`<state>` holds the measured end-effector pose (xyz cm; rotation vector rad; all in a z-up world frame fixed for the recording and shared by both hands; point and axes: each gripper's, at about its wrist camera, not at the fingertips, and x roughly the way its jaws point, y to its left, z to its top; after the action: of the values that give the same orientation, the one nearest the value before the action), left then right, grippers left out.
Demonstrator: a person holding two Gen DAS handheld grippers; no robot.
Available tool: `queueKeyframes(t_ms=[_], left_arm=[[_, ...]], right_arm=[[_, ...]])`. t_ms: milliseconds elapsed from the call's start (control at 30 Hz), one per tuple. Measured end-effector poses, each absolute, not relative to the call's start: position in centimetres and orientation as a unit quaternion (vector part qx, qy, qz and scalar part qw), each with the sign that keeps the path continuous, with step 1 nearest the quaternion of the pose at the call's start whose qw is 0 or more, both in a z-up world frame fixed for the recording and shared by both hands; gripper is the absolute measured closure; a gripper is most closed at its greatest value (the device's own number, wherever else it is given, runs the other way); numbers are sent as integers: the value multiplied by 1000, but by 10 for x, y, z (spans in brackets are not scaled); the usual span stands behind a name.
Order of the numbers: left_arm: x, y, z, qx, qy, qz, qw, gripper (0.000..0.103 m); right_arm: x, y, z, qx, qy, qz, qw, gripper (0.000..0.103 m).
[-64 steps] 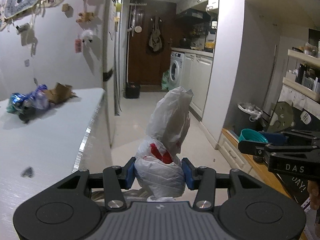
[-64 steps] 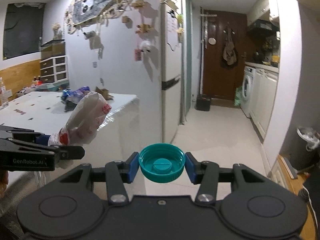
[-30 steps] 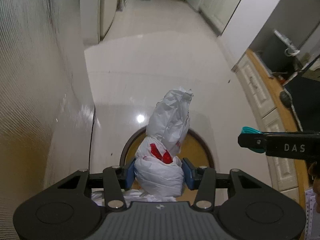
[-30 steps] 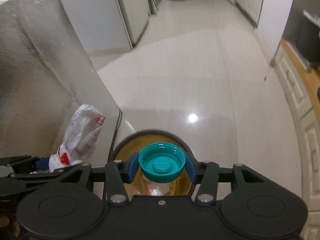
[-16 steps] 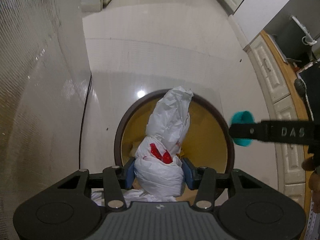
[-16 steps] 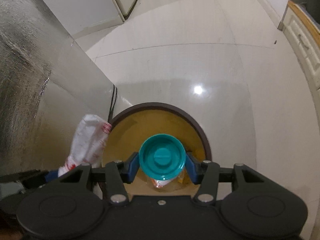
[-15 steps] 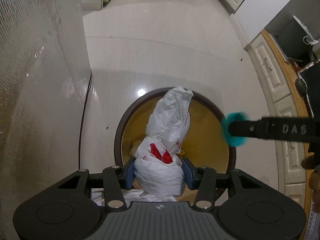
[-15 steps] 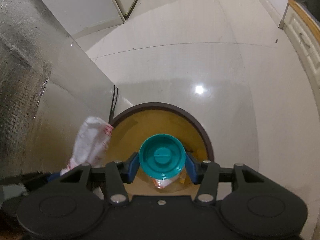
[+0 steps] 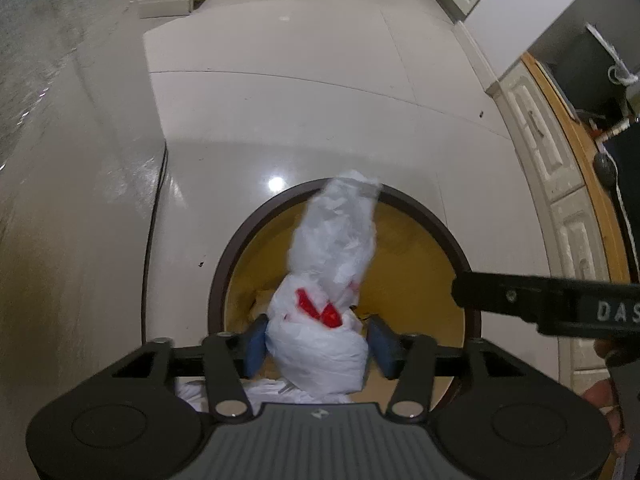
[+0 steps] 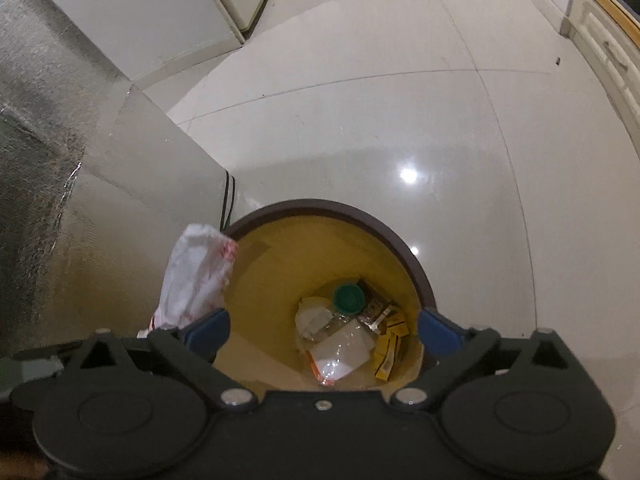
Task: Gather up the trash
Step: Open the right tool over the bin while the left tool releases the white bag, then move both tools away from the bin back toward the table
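Left gripper (image 9: 316, 344) tipped steeply down, lower centre, jaws opening; one white bag bundle (image 9: 324, 312) between pads, right pad clear. Right gripper (image 10: 322, 326) same tilt, jaws opening, nothing between. One bin (image 10: 416, 268) beyond; one teal cap (image 10: 349, 298) inside.
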<state>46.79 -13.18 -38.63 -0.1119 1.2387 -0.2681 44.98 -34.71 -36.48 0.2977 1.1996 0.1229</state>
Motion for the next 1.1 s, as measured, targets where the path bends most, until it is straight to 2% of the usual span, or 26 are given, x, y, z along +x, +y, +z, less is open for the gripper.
queueKeyframes(t_ms=[67, 500, 1100], left_arm=[[469, -135, -390, -35, 582, -125, 803, 16], [457, -127, -392, 23, 610, -110, 784, 0], [434, -109, -351, 16, 601, -91, 794, 0]], right_arm=[[449, -349, -369, 146, 565, 52, 811, 0], [433, -357, -377, 122, 583, 59, 801, 0], [401, -363, -346, 95, 577, 46, 810, 0]])
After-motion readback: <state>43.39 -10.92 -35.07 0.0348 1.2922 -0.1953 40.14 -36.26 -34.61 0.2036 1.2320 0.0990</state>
